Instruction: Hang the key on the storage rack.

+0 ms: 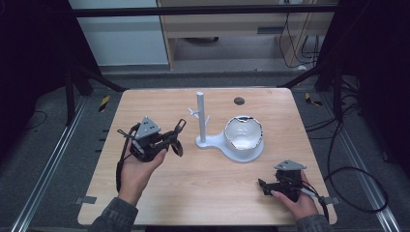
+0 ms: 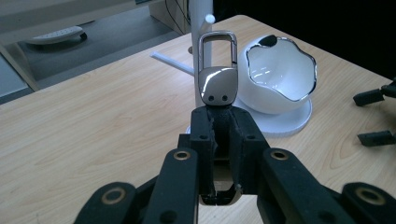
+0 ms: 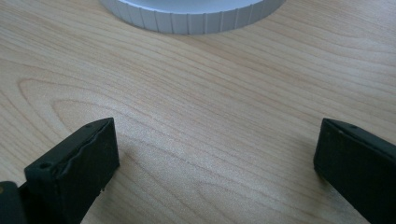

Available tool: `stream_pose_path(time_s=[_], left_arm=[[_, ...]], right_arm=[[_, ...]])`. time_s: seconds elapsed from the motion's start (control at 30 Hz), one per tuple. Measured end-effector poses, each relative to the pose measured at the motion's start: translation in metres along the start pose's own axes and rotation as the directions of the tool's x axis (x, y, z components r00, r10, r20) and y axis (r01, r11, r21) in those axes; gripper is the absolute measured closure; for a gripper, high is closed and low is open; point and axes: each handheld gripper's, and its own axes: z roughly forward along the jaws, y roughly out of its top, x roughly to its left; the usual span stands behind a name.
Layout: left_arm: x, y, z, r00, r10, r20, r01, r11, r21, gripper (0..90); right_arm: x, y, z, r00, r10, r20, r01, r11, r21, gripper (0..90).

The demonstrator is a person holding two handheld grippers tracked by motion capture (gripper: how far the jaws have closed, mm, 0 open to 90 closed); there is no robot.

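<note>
The left gripper (image 1: 178, 136) is held above the left half of the wooden table (image 1: 203, 193), with its jaws pressed together on the lower end of a metal clip (image 2: 216, 70). In the left gripper view the clip stands upright out of the jaws: a shiny flat body with two small holes, topped by an oblong loop. Just beyond it rises the white post (image 1: 200, 118) of a stand, with short pegs branching from it, and the loop seems level with one of the pegs, though how close they are is hard to judge from this angle. The post shares a round white base (image 1: 251, 154) with a white bowl (image 1: 243, 133) that has a wavy silver rim. The right gripper (image 1: 263, 186) lies low near the table's front right corner, well apart from the stand, with its jaws spread wide over bare wood and nothing between them.
</note>
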Motion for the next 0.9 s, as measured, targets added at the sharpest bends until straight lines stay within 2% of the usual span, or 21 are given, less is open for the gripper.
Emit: stream_pose_path(time_s=[0.23, 0.47, 0.9], left_arm=[[0.004, 0.009, 0.01, 0.9998, -0.02, -0.003, 0.02, 0.9998, -0.01, 80.5], [0.005, 0.013, 0.021, 0.9988, -0.045, 0.018, 0.046, 0.9987, -0.022, 80.4], [0.005, 0.015, 0.032, 0.999, -0.043, 0.008, 0.043, 0.999, -0.011, 80.4]], right_arm=[[0.0, 0.0, 0.0, 1.0, 0.0, 0.0, 0.0, 1.0, 0.0, 0.4], [0.0, 0.0, 0.0, 1.0, -0.001, 0.0, 0.001, 1.0, 0.0, 0.4], [0.0, 0.0, 0.0, 1.0, 0.0, 0.0, 0.0, 1.0, 0.0, 0.4]])
